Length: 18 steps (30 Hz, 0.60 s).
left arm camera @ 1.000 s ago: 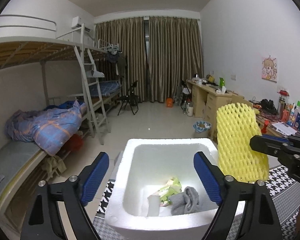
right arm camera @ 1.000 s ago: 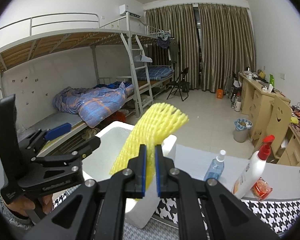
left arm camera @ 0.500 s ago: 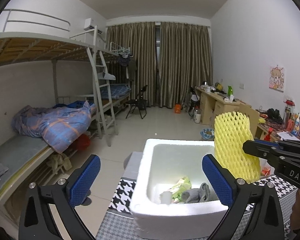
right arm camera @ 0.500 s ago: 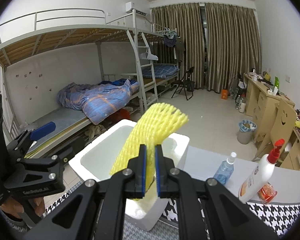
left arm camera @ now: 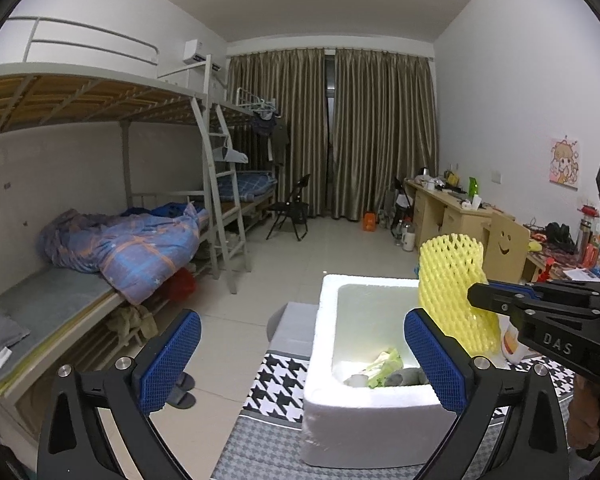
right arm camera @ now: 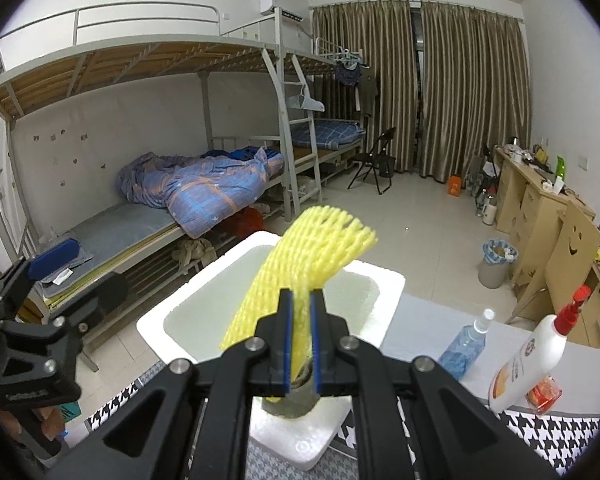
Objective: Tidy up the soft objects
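Observation:
My right gripper [right arm camera: 300,336] is shut on a yellow foam net sleeve [right arm camera: 316,248] and holds it upright over the white foam box [right arm camera: 168,320]. In the left wrist view the sleeve [left arm camera: 450,276] hangs above the right side of the box [left arm camera: 364,408], pinched by the right gripper [left arm camera: 476,300]. A grey sock [left arm camera: 406,378], a green packet [left arm camera: 386,362] and a small white item lie in the box. My left gripper [left arm camera: 300,360] is open and empty, in front of the box's left side.
A blue spray bottle [right arm camera: 466,344], a white bottle with red pump [right arm camera: 536,360] and a small red item stand on the houndstooth-covered table [left arm camera: 278,376] right of the box. Bunk beds [left arm camera: 100,264] are on the left, desks [left arm camera: 456,212] on the right.
The left gripper has pulled back and to the left, so the box now sits right of centre. The right gripper has moved the sleeve over the box opening.

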Available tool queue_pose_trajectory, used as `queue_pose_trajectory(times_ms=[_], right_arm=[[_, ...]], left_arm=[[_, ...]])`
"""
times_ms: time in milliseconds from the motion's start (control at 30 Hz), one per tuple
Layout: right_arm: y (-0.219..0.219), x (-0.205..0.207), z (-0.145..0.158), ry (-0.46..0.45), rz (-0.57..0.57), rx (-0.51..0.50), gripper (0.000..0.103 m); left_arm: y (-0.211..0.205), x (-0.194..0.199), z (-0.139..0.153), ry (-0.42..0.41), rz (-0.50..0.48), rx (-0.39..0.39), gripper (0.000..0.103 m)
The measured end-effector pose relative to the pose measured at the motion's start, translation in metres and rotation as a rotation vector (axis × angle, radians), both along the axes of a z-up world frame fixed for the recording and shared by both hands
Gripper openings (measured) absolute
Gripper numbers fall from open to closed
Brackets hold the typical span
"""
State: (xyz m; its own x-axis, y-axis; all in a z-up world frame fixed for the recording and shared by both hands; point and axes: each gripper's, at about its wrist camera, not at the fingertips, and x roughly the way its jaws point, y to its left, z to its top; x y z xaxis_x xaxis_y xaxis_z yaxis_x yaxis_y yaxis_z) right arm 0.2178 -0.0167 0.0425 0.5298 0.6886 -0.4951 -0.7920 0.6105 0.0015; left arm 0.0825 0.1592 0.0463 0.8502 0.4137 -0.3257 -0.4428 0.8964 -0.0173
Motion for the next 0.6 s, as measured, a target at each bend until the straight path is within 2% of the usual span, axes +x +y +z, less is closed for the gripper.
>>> queue_pose_trajectory(times_ms=[167, 267, 300, 333, 400, 600], right_arm=[[0.007, -0.001, -0.004, 0.001, 0.012, -0.018, 0.011], [0.011, 0.002, -0.007, 0.008, 0.006, -0.028, 0.016], [0.012, 0.003, -0.009, 0.008, 0.003, -0.033, 0.026], [0.014, 0.004, -0.010, 0.006, 0.000, -0.039, 0.044], [0.014, 0.004, -0.012, -0.009, -0.013, -0.043, 0.064], [0.008, -0.002, -0.010, -0.022, -0.003, -0.041, 0.067]], left_arm=[[0.005, -0.006, -0.001, 0.003, 0.021, 0.000, 0.102], [0.009, -0.012, -0.001, -0.003, 0.031, -0.008, 0.102], [0.010, -0.013, -0.001, -0.003, 0.032, -0.008, 0.102], [0.010, -0.014, -0.001, -0.003, 0.032, -0.008, 0.102], [0.010, -0.016, -0.002, -0.003, 0.033, -0.008, 0.102], [0.011, -0.019, -0.002, -0.004, 0.033, -0.015, 0.102]])
